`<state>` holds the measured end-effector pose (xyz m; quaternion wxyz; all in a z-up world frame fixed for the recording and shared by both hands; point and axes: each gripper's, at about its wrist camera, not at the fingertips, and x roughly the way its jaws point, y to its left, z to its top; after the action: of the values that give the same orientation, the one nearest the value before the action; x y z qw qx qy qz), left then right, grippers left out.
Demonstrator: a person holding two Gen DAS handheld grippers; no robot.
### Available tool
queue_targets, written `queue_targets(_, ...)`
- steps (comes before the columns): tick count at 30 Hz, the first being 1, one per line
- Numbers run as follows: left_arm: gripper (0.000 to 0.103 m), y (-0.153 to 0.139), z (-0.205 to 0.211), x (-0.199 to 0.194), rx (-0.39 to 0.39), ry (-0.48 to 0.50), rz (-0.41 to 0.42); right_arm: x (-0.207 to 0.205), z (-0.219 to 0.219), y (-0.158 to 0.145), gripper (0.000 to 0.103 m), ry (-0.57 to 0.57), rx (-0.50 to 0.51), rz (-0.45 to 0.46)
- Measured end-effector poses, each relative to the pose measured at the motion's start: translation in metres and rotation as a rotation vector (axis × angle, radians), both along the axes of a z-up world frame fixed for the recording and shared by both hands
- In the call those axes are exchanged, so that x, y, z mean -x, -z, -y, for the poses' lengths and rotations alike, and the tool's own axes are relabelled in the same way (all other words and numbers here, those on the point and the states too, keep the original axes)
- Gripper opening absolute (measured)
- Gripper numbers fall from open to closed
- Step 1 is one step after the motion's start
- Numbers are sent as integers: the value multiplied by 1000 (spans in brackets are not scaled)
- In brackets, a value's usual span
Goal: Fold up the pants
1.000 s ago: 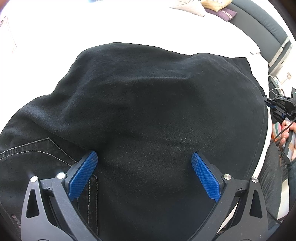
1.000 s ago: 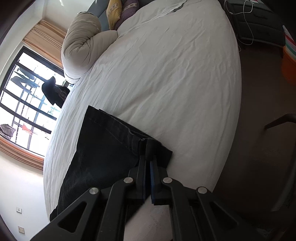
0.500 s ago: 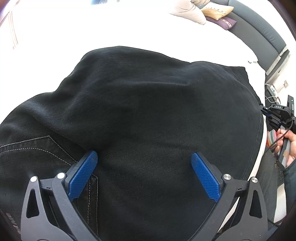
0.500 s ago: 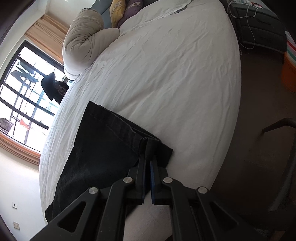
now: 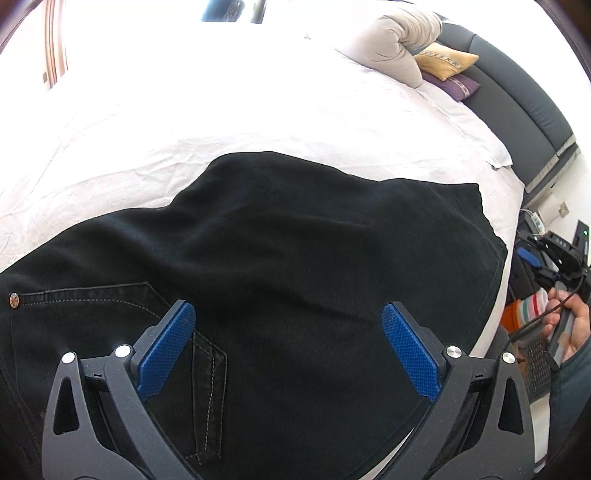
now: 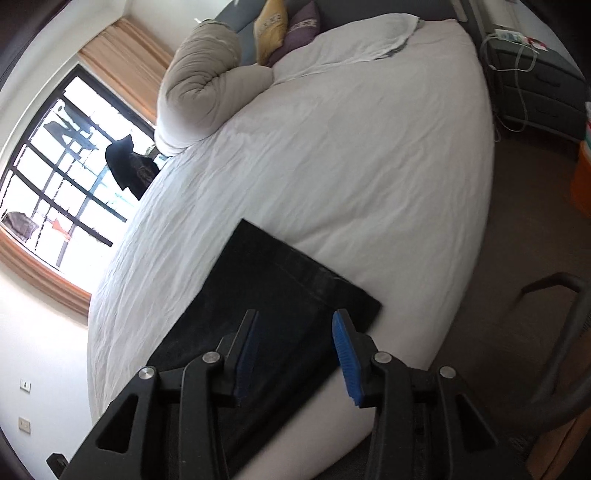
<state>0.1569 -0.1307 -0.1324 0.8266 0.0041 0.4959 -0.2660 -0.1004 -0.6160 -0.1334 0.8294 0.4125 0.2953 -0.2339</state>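
Left claw [image 5: 288,347], black frame with blue dimpled pads, jaws wide apart, nothing between them, hanging over the black denim pants [image 5: 295,258]. Pants lie flat on the bed [image 5: 258,110], near its foot edge: matte dark weave, pale stitched pocket seams, a small copper rivet [image 5: 14,300] at the pocket corner. Right claw [image 6: 295,347], same build, jaws part open above the pants' squared hem corner [image 6: 354,299], not touching the cloth. A second ago it was clamped on that corner; its jaws have just been opening and the corner now lies flat on the sheet. Beyond the pants, wrinkled white sheet, then a rolled beige duvet [image 6: 199,88], with yellow and purple cushions [image 6: 273,29] against the grey headboard.
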Motion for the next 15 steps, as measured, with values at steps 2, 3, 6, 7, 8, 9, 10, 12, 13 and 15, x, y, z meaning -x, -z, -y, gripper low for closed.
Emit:
queue_targets(2,102,-1,1,-4,4,2,-9,-21,-8,1,44,-73,8,20)
queue_targets(3,102,-2,2,-6,8,9,-11,-28,-11,4,44,-96,17,12)
queue_targets(6,102,-4,9,-17,15,37,-16,-50,-11,37,50,-139,-37,-116)
queue_targets(7,102,-5,13,-22,15,48,-17,-50,-10,48,41,-132,-53,-143)
queue_targets(8,102,-7,19,-26,22,63,-18,-46,-10,49,38,-123,-29,-127)
queue_targets(9,102,-10,24,-31,33,81,-18,-42,-11,49,36,-130,-11,-123)
queue_targets(10,102,-11,36,-37,48,105,-19,-39,-11,49,33,-132,-1,-128)
queue_targets(12,102,-7,55,-50,58,150,-34,-33,-10,51,21,-138,11,-135)
queue_targets(13,102,-2,66,-60,34,166,-40,-31,-8,52,11,-139,16,-139)
queue_targets(15,102,12,75,-80,-2,179,-67,-25,-3,56,1,-117,-6,-137)
